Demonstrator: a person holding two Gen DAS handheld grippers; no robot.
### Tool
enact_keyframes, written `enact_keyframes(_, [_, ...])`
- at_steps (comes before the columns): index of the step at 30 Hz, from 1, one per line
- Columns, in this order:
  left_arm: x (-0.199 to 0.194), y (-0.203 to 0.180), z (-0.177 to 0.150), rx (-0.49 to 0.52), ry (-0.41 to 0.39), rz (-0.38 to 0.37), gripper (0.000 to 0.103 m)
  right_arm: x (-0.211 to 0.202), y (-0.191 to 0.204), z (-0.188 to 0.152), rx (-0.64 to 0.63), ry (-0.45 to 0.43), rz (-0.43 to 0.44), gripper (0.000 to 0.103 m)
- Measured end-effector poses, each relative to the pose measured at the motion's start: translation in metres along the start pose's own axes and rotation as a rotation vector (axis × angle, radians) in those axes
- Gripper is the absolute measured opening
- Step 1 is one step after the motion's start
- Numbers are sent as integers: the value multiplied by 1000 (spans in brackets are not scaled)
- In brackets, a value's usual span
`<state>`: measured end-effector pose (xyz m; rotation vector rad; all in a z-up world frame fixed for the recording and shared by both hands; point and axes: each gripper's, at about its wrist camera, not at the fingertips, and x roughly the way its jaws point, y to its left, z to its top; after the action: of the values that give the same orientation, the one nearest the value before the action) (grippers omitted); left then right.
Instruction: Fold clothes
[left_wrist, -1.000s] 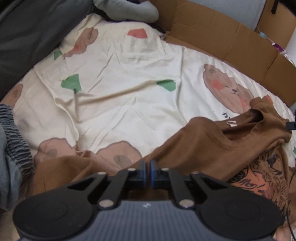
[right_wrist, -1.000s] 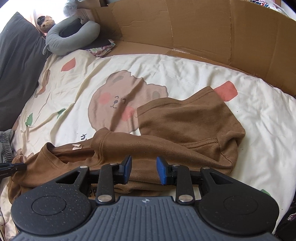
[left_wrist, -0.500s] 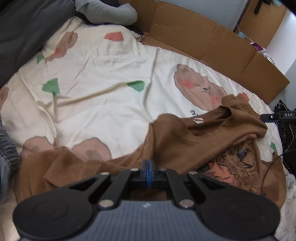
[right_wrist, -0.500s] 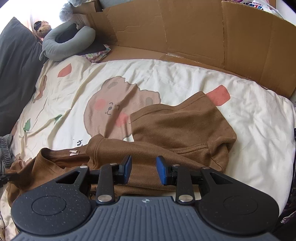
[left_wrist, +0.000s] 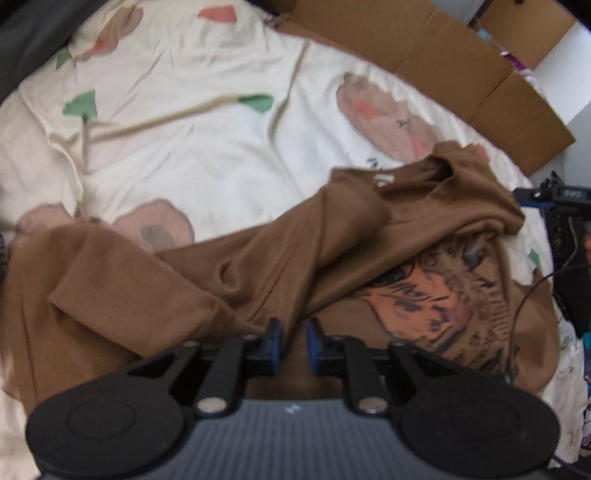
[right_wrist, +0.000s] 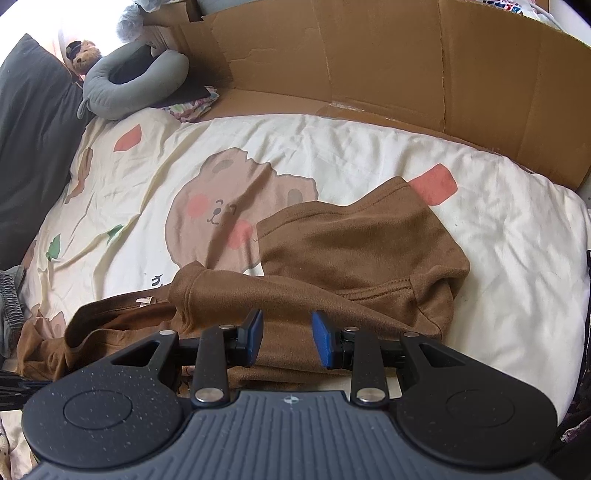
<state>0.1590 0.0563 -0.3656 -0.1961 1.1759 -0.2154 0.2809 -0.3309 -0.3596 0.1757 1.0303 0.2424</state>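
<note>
brown t-shirt crumpled on the bed, both grippers parted above it

far left in the left wrist view: a dark pillow edge, then cream bear-print bedsheet (left_wrist: 207, 155), wrinkled. lower left to centre: brown t-shirt (left_wrist: 258, 266) bunched in soft folds, one flap doubled over toward the near edge, collar with a pale neck label (left_wrist: 382, 180) farther back, an orange and black graphic print (left_wrist: 443, 295) exposed to the right. left gripper (left_wrist: 293, 341) low over the shirt's near folds, blue pads slightly parted, nothing visibly pinched between them. cardboard wall (left_wrist: 443, 62) along the far right of the bed.

in the right wrist view, left to right: grey neck pillow (right_wrist: 129, 85) with a small plush bear (right_wrist: 83, 51) at the head of the bed, then the sheet, then the shirt's collar and a sleeve (right_wrist: 362, 251) folded over itself toward the right. right gripper (right_wrist: 287, 338) poised just above the cloth, pads standing wide apart, empty.

likely handling: light, limp knit, no stiffness, apt to sag and drag on the sheet rather than slide cleanly; layers prone to pinch together. best holds probably the hemmed edges, at shoulder seam or sleeve cuff and at the bottom hem, one layer per gripper, so the body can be pulled flat before any fold. fold judged barely begun.
</note>
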Motion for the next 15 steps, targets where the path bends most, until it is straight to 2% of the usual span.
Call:
enact_keyframes(5, [-29,-2,12,36,-77,28,16,0,-1,0,1,-3,0,36])
enact_keyframes(9, [-39,-3,30,125,-141,73,16,0,-1,0,-3,-1,-2,36])
enact_keyframes(12, [-35,3,42,177,-136,102,14,0,-1,0,-6,0,-3,36])
enact_keyframes(15, [-27,9,48,231,-101,95,14,0,-1,1,-13,-2,-4,36])
